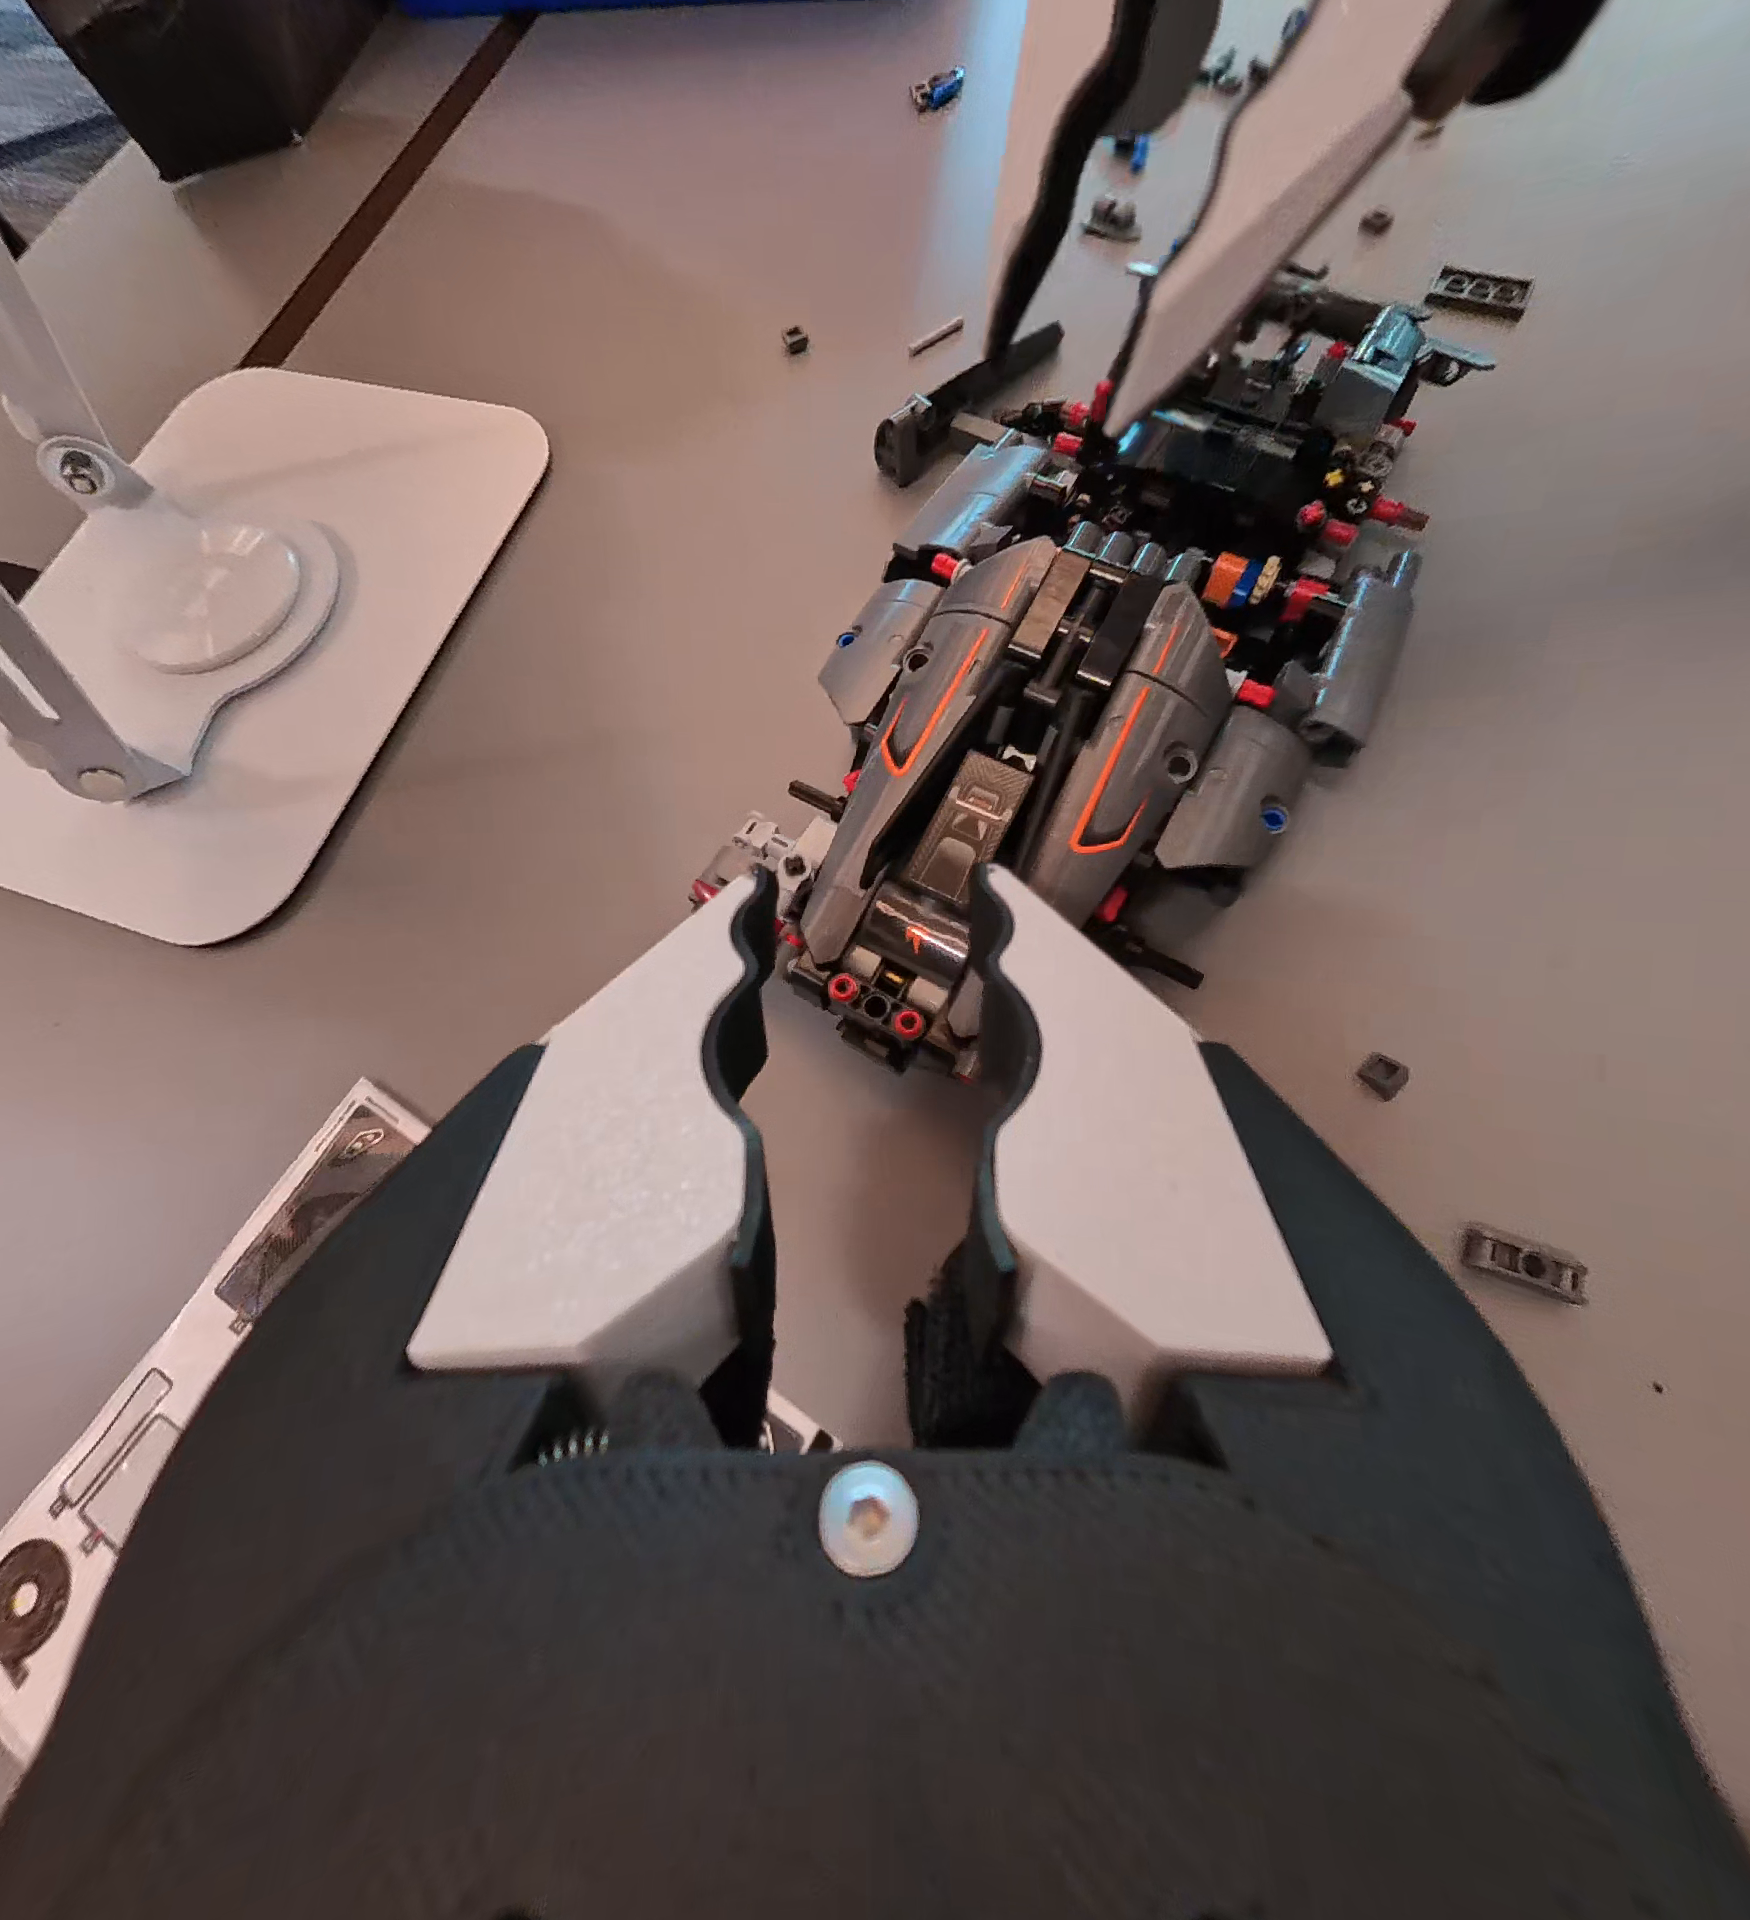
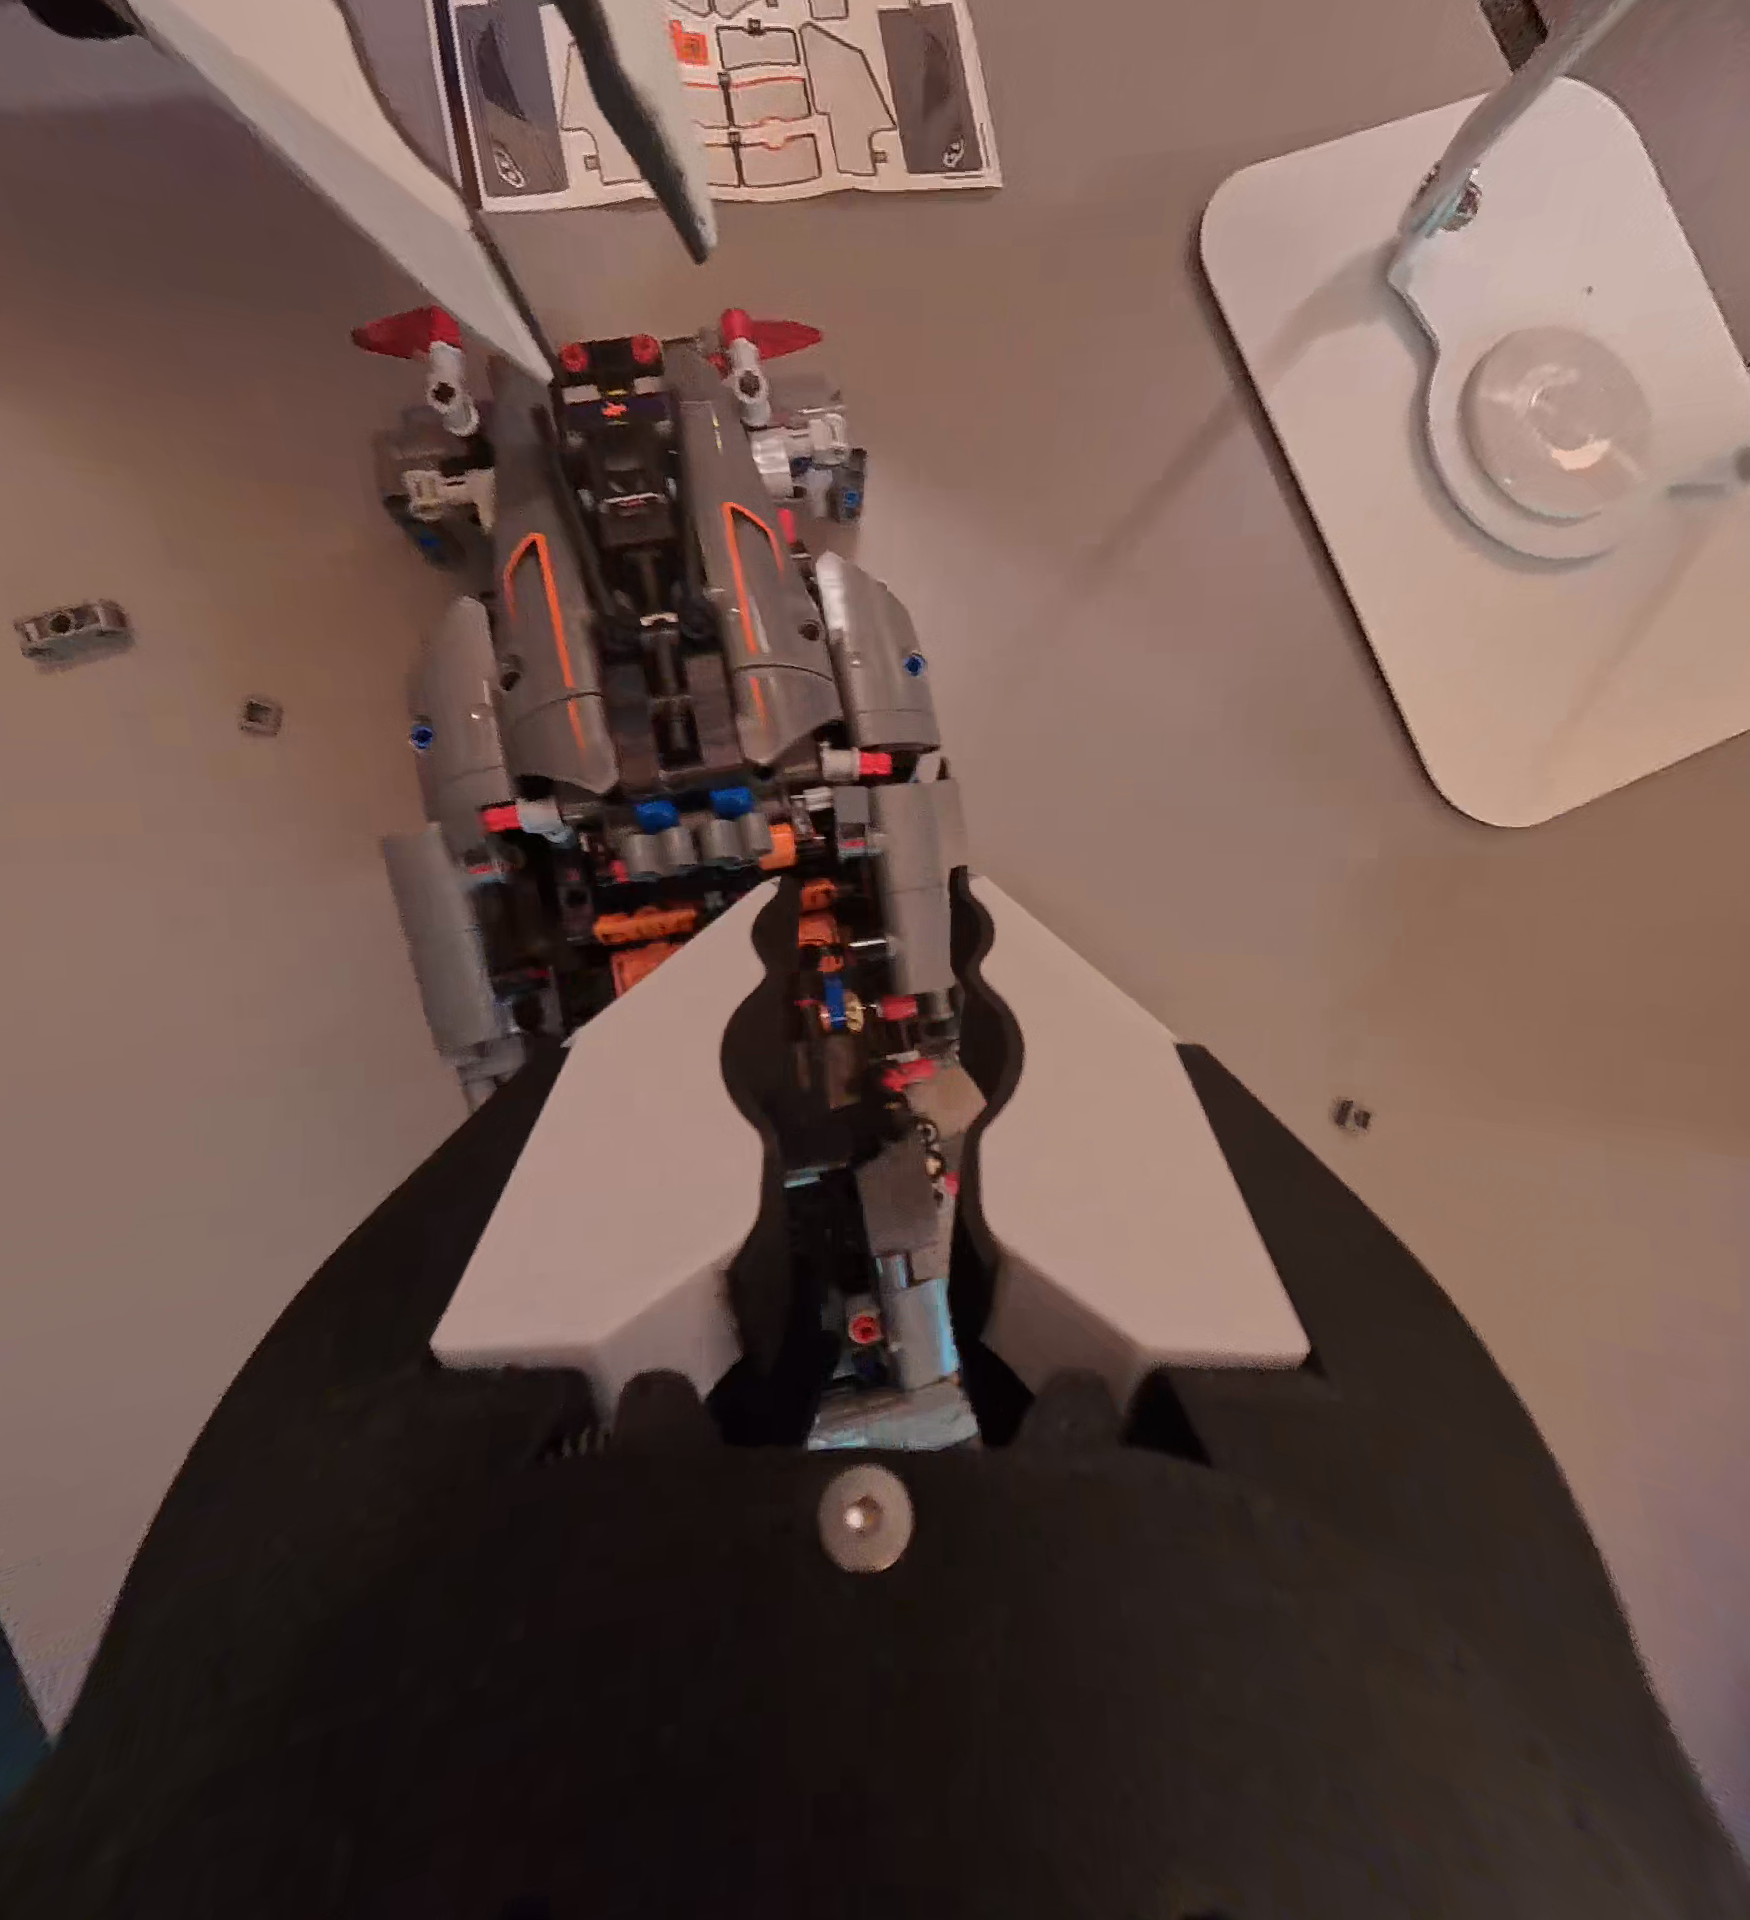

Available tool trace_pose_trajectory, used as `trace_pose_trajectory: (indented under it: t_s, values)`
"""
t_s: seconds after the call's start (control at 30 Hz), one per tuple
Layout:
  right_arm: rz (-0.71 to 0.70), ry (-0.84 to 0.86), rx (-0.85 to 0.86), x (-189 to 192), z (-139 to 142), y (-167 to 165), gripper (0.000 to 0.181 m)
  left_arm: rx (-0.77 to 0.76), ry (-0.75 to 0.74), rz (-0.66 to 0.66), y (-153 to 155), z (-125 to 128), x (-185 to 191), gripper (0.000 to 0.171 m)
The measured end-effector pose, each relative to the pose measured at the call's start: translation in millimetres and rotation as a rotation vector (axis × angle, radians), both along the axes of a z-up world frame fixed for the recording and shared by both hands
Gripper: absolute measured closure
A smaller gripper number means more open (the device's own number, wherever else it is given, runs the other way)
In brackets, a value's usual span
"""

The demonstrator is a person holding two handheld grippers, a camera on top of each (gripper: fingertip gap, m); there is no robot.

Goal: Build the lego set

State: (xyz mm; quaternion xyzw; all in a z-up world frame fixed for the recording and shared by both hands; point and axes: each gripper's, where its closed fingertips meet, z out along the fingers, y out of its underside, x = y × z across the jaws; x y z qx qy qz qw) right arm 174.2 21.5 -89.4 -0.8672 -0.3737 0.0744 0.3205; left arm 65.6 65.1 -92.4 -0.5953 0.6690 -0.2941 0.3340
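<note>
A partly built grey and black lego car (image 1: 1058, 727) with orange stripes lies on the grey table (image 1: 590, 987). My left gripper (image 1: 871, 914) is open and straddles the car's nose; the left pad stands clear of it. In the right wrist view this gripper (image 2: 622, 312) comes in from the top, with one fingertip at the nose and the other off it. My right gripper (image 2: 866, 894) is open over the rear of the car (image 2: 642, 644), beside a grey side panel (image 2: 912, 883). In the left wrist view it (image 1: 1053, 379) reaches down at the car's far end with nothing between its fingertips.
A white stand base (image 1: 227, 623) stands left of the car and shows again (image 2: 1525, 468). A sticker sheet (image 2: 829, 104) lies by the nose. Loose pieces lie around: a grey plate (image 1: 1523, 1262), a small dark piece (image 1: 1382, 1073), a black beam (image 1: 964, 400). The left gripper's tips are roughly 12 cm from the right gripper's.
</note>
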Motion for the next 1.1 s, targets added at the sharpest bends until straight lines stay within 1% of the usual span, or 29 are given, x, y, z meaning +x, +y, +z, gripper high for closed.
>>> trace_pose_trajectory:
  t_s: [0.1, 0.2, 0.23, 0.27, 0.37, 0.43, 0.5, 0.67, 0.77, 0.8, 0.83, 0.9, 0.97, 1.1]
  values:
    - [-0.003, -0.004, -0.034, 10.4, -8.8, 6.5, 0.162, 0.000, 0.009, -0.008, -2.0, -3.6, 3.3, 0.137]
    - [0.021, 0.014, -0.036, 4.1, -13.6, 13.4, 0.166, 0.000, 0.014, -0.017, -4.2, -6.4, 5.6, 0.137]
    - [0.028, 0.000, -0.042, 3.4, -16.7, 15.0, 0.173, 0.004, 0.015, -0.017, -4.0, -7.0, 6.2, 0.137]
    - [0.041, -0.001, -0.048, 0.6, -19.5, 16.1, 0.175, 0.002, 0.011, -0.020, -4.8, -6.7, 6.8, 0.138]
    - [0.061, -0.011, -0.080, -4.5, -29.9, 18.7, 0.177, -0.005, -0.007, -0.027, -6.2, -4.5, 8.3, 0.137]
    - [0.073, -0.002, -0.093, -9.5, -33.1, 19.0, 0.181, -0.009, -0.010, -0.032, -7.4, -5.0, 9.5, 0.137]
    - [0.074, -0.027, -0.082, -8.1, -32.0, 20.8, 0.180, -0.005, -0.009, -0.035, -8.0, -6.0, 11.2, 0.138]
    - [0.058, -0.023, -0.082, -2.0, -26.0, 25.9, 0.175, -0.008, -0.014, -0.038, -8.2, -6.4, 12.7, 0.139]
    - [0.058, -0.004, -0.087, -0.5, -24.5, 27.3, 0.176, -0.009, -0.016, -0.038, -7.9, -6.6, 13.1, 0.138]
    - [0.063, 0.001, -0.100, -1.1, -26.3, 26.4, 0.177, -0.010, -0.016, -0.039, -7.9, -6.8, 13.3, 0.139]
    - [0.070, -0.007, -0.114, -1.0, -29.9, 25.4, 0.181, -0.011, -0.016, -0.039, -7.9, -7.1, 13.6, 0.139]
    - [0.071, -0.010, -0.133, -2.4, -35.8, 25.1, 0.181, -0.009, -0.014, -0.040, -8.2, -7.4, 14.0, 0.139]
    - [0.068, 0.001, -0.157, -4.5, -36.7, 24.6, 0.181, -0.011, -0.014, -0.043, -8.7, -7.9, 14.4, 0.139]
    - [0.077, -0.032, -0.157, -6.7, -37.6, 27.1, 0.181, -0.010, -0.012, -0.043, -9.1, -8.6, 15.0, 0.139]
